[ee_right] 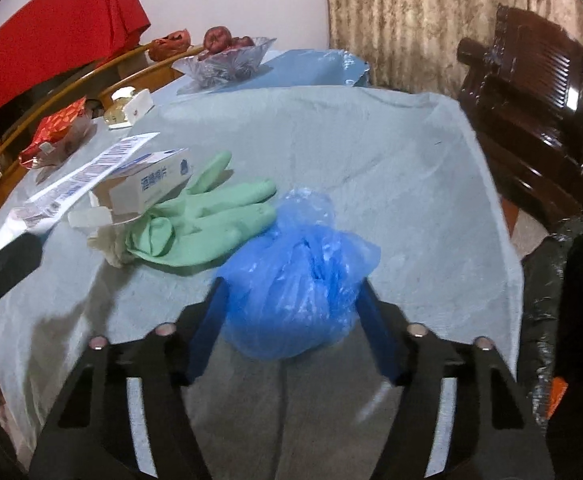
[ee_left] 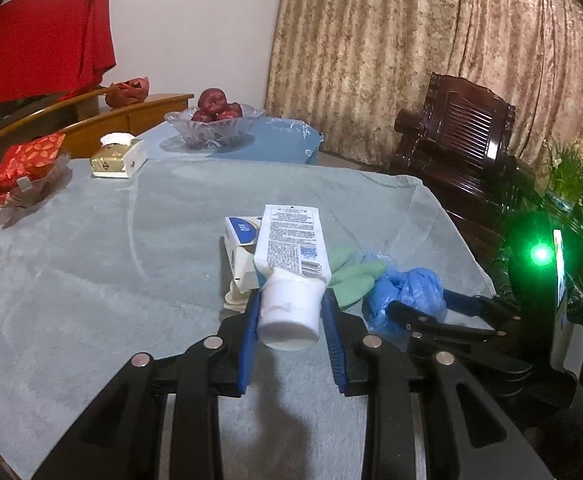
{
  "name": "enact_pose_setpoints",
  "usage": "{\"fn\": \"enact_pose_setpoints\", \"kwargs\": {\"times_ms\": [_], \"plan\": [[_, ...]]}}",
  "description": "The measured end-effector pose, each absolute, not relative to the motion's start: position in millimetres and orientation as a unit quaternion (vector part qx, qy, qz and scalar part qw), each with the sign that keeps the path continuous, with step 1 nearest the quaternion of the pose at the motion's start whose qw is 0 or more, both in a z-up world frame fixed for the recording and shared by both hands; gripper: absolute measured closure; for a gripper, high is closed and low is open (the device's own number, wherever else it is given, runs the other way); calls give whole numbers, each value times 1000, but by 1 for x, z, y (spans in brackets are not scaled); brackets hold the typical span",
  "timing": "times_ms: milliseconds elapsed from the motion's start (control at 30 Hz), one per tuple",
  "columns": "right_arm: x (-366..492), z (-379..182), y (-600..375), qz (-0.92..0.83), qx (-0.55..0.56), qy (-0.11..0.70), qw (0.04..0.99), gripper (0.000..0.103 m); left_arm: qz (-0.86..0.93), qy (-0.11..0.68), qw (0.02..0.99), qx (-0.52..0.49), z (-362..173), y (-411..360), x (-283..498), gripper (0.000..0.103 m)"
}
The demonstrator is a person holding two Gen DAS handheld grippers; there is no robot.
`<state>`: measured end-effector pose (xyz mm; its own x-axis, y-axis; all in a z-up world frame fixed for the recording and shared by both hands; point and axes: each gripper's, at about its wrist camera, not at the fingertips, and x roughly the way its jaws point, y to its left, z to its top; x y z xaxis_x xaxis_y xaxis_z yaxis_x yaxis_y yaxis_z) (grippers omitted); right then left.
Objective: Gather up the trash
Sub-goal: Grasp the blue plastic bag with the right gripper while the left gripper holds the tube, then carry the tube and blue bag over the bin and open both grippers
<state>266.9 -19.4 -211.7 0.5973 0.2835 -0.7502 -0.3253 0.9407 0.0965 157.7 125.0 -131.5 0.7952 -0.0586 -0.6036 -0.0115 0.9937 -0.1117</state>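
Observation:
My left gripper [ee_left: 290, 308] is shut on the cap end of a white squeeze tube [ee_left: 289, 256], whose body points away and rests over a small white and blue box [ee_left: 241, 232]. The tube [ee_right: 87, 176] and box [ee_right: 151, 184] also show in the right wrist view. My right gripper [ee_right: 291, 292] is closed around a crumpled blue plastic bag [ee_right: 295, 296] on the pale green table cloth [ee_right: 371, 160]; the bag [ee_left: 407, 292] shows in the left wrist view too. A green rubber glove [ee_right: 207, 216] lies beside the bag, partly under the box.
A glass bowl of red apples [ee_left: 213, 120] stands at the far side. A tissue box [ee_left: 117, 158] and red foil packets [ee_left: 27, 168] lie at far left. A dark wooden chair [ee_right: 531, 120] stands off the table's right edge, a wooden bench [ee_left: 91, 120] behind.

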Motion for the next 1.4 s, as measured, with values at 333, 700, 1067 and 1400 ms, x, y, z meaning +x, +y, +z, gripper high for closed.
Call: {"fn": "enact_pose_setpoints", "kwargs": {"times_ms": [333, 700, 1067, 1400], "plan": [[254, -190, -33, 193, -12, 406, 893, 77, -23, 320, 946, -51, -129, 118, 163, 73], [220, -142, -63, 192, -3, 354, 915, 77, -42, 302, 951, -48, -108, 93, 155, 73], [190, -102, -112, 159, 5, 310, 937, 77, -87, 272, 958, -36, -77, 45, 143, 73], [161, -83, -173, 109, 12, 284, 953, 77, -142, 260, 955, -27, -65, -8, 136, 73]]}}
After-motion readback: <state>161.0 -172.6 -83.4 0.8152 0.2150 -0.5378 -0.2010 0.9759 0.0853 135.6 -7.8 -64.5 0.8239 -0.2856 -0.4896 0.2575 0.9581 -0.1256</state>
